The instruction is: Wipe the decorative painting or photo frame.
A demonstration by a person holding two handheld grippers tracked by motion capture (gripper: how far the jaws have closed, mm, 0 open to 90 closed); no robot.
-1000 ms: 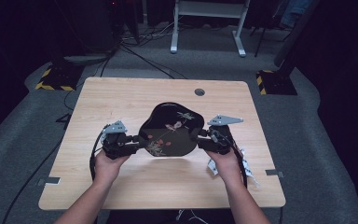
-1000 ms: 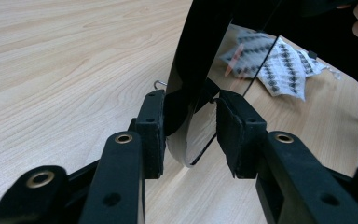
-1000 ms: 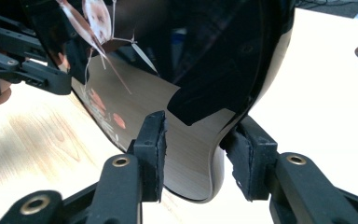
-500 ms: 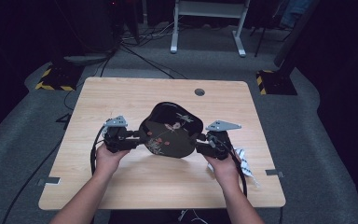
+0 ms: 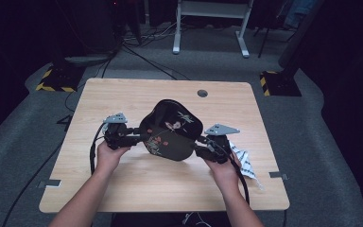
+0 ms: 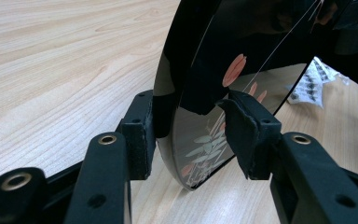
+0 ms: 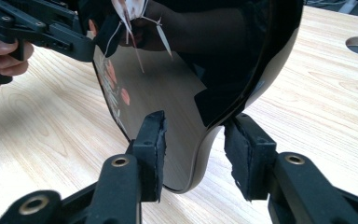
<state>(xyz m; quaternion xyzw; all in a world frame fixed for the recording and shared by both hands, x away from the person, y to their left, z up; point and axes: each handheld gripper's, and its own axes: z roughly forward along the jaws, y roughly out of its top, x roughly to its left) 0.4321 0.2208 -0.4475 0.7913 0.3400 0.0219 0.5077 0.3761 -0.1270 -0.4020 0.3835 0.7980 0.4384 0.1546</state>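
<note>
A glossy black tray (image 5: 170, 130) painted with red and pale flowers stands tilted on edge over the table (image 5: 123, 189), between both grippers. My left gripper (image 5: 139, 138) is at its left rim. In the left gripper view the tray (image 6: 205, 60) has its rim between the pads of the left gripper (image 6: 191, 126). Those jaws have just been opening, and one pad stands clear of the inner face. My right gripper (image 5: 198, 144) is at the right rim. In the right gripper view the right gripper (image 7: 193, 149) is shut on the curved edge of the tray (image 7: 168, 84).
A white patterned cloth (image 5: 243, 161) lies on the table behind my right hand, and the same cloth (image 6: 314, 81) appears past the tray in the left gripper view. A round cable hole (image 5: 202, 93) sits near the far edge. Cables and a white stand are on the floor beyond.
My left gripper has shifted a little toward the far side of the table and its jaws have widened around the tray rim. The right hand and the tray stay about where they were.
</note>
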